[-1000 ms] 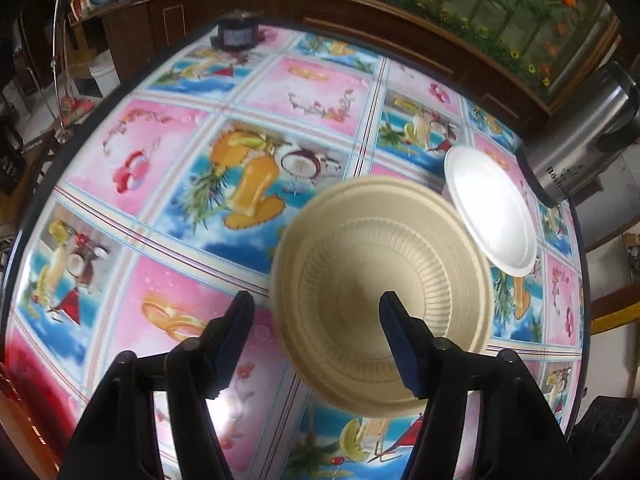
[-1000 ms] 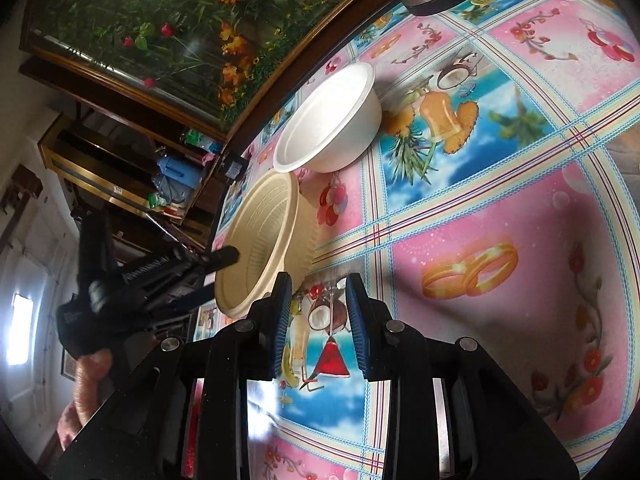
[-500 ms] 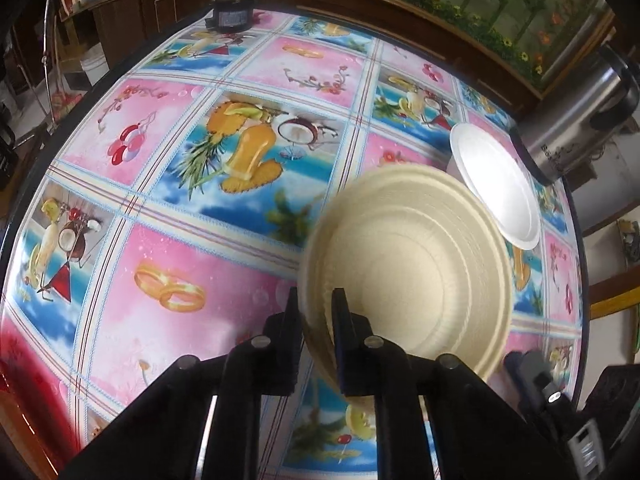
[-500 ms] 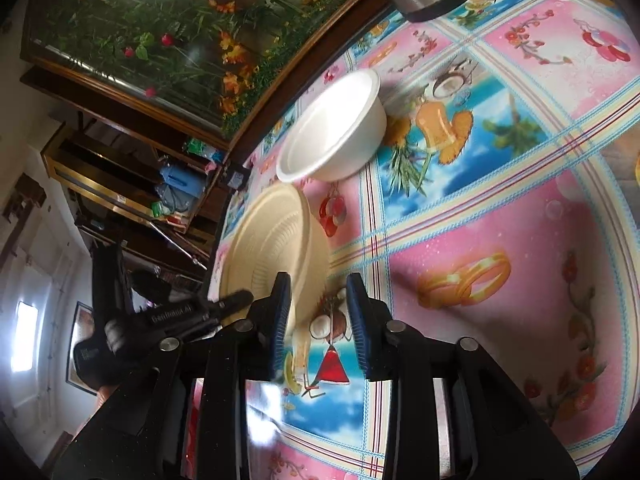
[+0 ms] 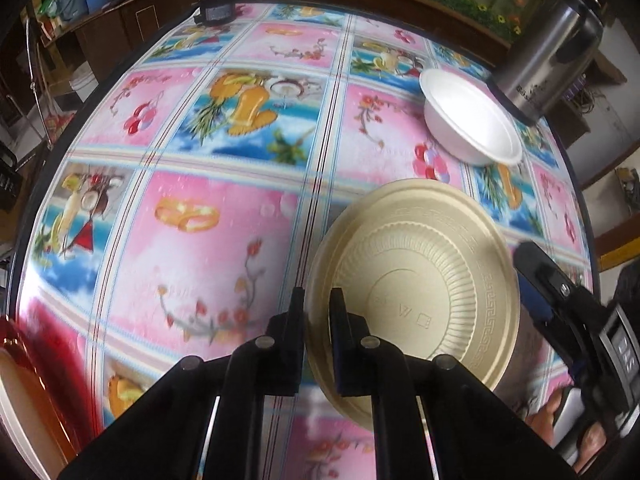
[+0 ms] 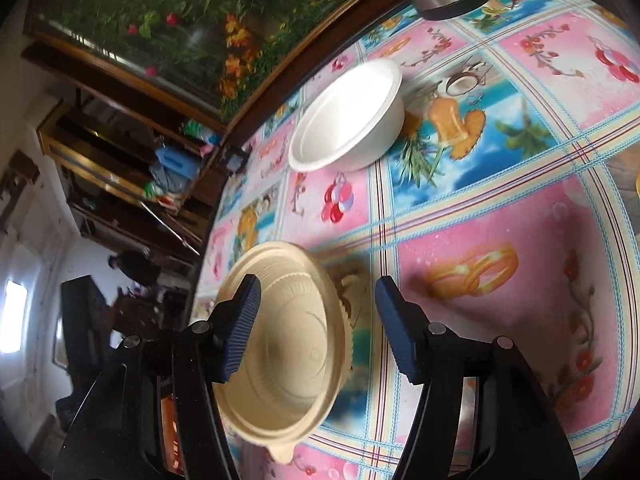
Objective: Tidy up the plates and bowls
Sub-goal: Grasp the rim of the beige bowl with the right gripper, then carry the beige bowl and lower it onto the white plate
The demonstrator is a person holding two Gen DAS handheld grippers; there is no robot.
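Observation:
My left gripper (image 5: pixel 317 320) is shut on the near rim of a cream plastic bowl (image 5: pixel 416 296) and holds it tilted above the table. In the right wrist view the same cream bowl (image 6: pixel 288 352) hangs between the wide-open fingers of my right gripper (image 6: pixel 316 328), which does not grip it. The right gripper also shows at the right edge of the left wrist view (image 5: pixel 560 300). A white foam bowl (image 5: pixel 468 120) sits upright on the table further back, also seen in the right wrist view (image 6: pixel 348 116).
The round table (image 5: pixel 224 240) has a bright pink and blue patterned cloth. A steel thermos jug (image 5: pixel 548 52) stands behind the white bowl. A small black device (image 5: pixel 214 8) sits at the far edge. A red and white dish rim (image 5: pixel 24 400) shows at lower left.
My left gripper shut on the cream bowl's rim and lifted and tilted it toward the right. My right gripper opened wide and moved around the bowl.

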